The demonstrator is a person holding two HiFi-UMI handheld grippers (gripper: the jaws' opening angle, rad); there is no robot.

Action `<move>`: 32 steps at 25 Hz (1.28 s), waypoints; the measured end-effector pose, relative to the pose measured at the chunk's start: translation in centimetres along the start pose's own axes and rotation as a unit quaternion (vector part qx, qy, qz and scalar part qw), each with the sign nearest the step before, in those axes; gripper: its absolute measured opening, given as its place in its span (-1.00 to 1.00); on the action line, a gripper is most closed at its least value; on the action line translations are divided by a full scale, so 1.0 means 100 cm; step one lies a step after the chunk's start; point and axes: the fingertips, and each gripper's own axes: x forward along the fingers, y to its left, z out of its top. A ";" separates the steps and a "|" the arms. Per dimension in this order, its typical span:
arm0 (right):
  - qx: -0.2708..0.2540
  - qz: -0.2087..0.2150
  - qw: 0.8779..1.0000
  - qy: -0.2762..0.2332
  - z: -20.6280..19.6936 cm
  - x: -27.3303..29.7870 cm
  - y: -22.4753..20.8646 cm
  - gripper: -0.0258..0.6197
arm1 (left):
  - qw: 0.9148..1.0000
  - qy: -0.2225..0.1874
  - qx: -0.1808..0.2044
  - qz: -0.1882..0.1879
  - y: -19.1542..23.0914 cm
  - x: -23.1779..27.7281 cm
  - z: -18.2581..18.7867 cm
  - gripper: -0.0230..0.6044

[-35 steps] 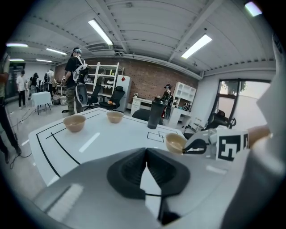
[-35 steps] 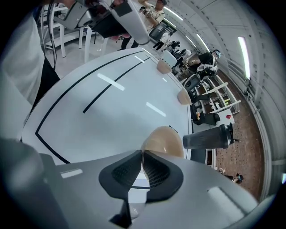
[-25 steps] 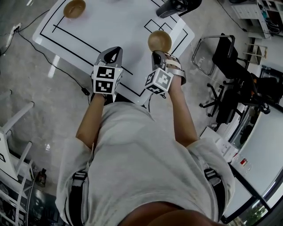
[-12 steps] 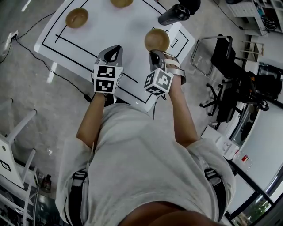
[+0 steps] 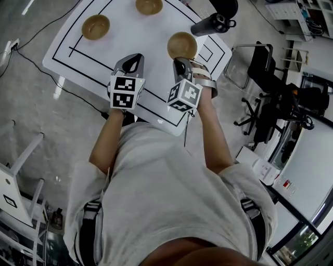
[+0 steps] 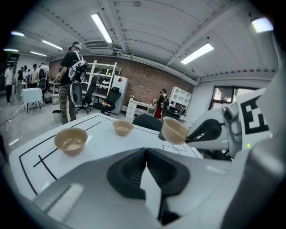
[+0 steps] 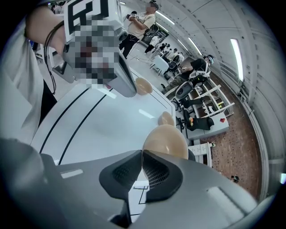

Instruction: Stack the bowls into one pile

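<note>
**Right claw has one bowl up; two wait on the table**

The held bowl (image 5: 182, 45) hangs tilted in the air over the right part of the white table (image 5: 130, 36), clear of its surface. My right gripper (image 5: 182, 65) has it by the rim: in the right gripper view the jaws are pressed together on the bowl's edge, and the tan body bulges out just beyond them.

My left gripper (image 6: 146, 154) carries nothing. Its jaws meet pad to pad, and it hovers beside the right one over the table's near edge.

The other two bowls stand upright on the table, well apart from each other. The left bowl (image 5: 96, 27) sits inside the black outline and the far bowl (image 5: 149, 5) lies further back.

A dark flask (image 5: 213, 23) lies near the table's far right corner. An office chair (image 5: 270, 67) stands on the floor to the right.
</note>
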 end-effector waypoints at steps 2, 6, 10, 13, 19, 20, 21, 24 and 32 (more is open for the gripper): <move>-0.001 0.000 1.000 -0.001 0.008 0.003 -0.003 -0.88 | 1.000 0.001 -0.001 0.000 0.008 0.001 0.001 -0.92; -0.005 0.002 1.000 -0.003 0.024 0.012 -0.007 -0.88 | 1.000 0.003 0.000 0.001 0.024 0.002 0.003 -0.92; -0.004 0.000 1.000 -0.007 0.037 0.021 -0.013 -0.88 | 1.000 0.001 0.005 0.006 0.041 0.001 0.011 -0.92; -0.002 -0.001 1.000 -0.011 0.049 0.029 -0.016 -0.88 | 1.000 0.002 0.007 0.010 0.055 0.001 0.013 -0.92; 0.003 0.000 1.000 -0.011 0.065 0.040 -0.023 -0.88 | 1.000 0.008 0.014 0.007 0.072 0.001 0.018 -0.92; 0.005 -0.001 1.000 -0.010 0.067 0.042 -0.026 -0.88 | 1.000 0.010 0.015 0.006 0.075 0.002 0.019 -0.92; 0.007 -0.001 1.000 -0.009 0.071 0.044 -0.029 -0.88 | 1.000 0.013 0.016 0.005 0.079 0.003 0.021 -0.92; 0.022 0.006 1.000 -0.009 0.081 0.049 -0.036 -0.88 | 1.000 0.022 0.015 0.000 0.090 0.004 0.025 -0.92; 0.053 0.016 0.998 -0.005 0.085 0.049 -0.031 -0.88 | 0.999 0.032 0.024 -0.013 0.094 0.001 0.028 -0.92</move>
